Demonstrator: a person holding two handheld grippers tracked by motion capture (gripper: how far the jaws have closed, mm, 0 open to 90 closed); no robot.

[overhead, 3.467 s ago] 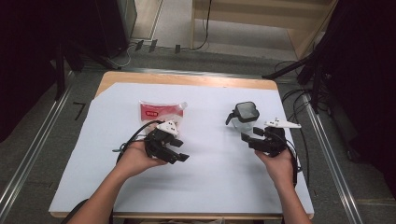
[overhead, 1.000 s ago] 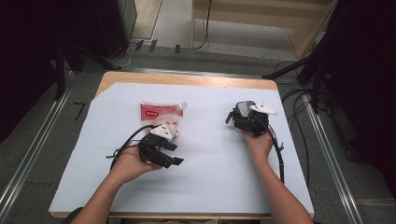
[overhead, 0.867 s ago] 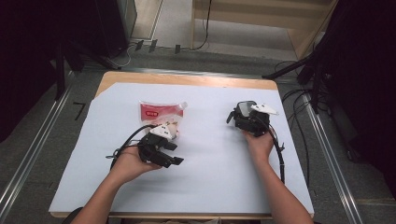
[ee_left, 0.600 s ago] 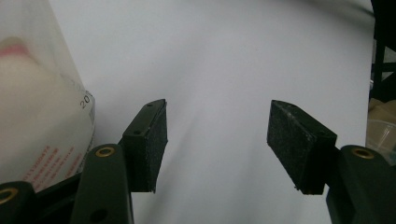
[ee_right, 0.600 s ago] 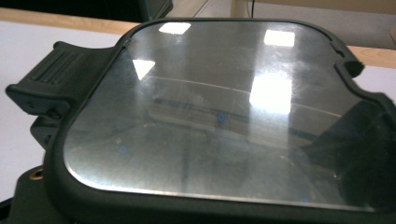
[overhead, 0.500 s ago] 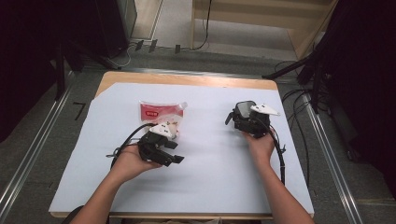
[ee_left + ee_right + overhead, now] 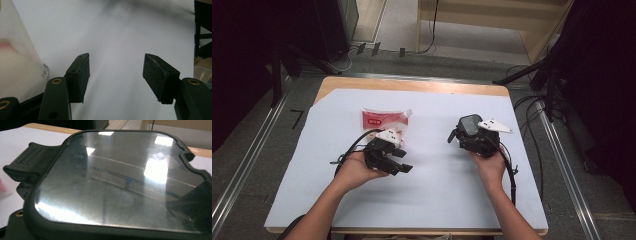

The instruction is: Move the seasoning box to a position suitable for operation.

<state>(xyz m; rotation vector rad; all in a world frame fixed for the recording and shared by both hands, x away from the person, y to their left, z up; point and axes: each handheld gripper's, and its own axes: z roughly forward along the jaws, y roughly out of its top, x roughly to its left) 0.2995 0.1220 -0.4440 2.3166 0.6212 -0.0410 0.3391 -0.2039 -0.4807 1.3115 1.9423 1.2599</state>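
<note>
Gripping lidded box (image 7: 470, 127) | right gripper (image 7: 476, 140) | pouch (image 7: 382, 118) left

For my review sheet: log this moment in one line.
left claw: open, over sheet, beside pouch | right claw: at dark lidded box, grip unclear

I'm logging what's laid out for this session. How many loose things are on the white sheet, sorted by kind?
Pouches: 1, the clear pouch with a red label, just beyond the left claw.
Containers: 1, the dark container with a clear lid, at the right claw.
Total: 2
</note>
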